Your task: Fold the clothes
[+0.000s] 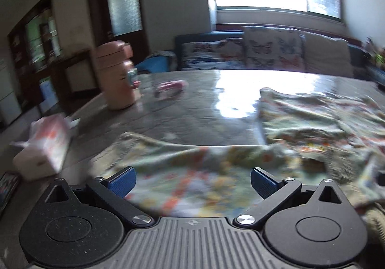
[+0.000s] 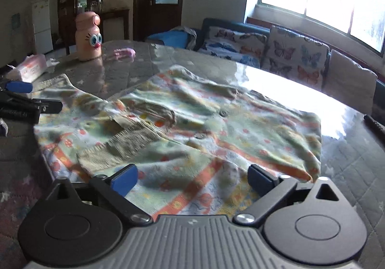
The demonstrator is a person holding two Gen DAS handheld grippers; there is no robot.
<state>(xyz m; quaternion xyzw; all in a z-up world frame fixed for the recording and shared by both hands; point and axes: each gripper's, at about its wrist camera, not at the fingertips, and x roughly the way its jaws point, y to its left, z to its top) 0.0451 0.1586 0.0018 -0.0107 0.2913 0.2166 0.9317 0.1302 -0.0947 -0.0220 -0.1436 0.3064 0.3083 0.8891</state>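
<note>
A pale green patterned shirt [image 2: 192, 122] with orange bands and a ribbed beige collar lies spread and wrinkled on the table [image 2: 349, 160]. My right gripper [image 2: 192, 178] is open just above the shirt's near edge, nothing between its blue pads [image 2: 125, 180]. My left gripper [image 1: 192, 182] is open over the shirt's left sleeve part [image 1: 192, 168]; that view is blurred. The left gripper also shows at the left edge of the right wrist view [image 2: 21, 98], beside the sleeve.
A pink bottle with cartoon eyes [image 2: 87, 36], a tissue pack [image 2: 28, 68] and a small pink item [image 2: 125, 52] stand at the table's far left. A sofa with butterfly cushions [image 2: 288, 54] is behind the table. A dark object [image 2: 374, 124] lies at the right edge.
</note>
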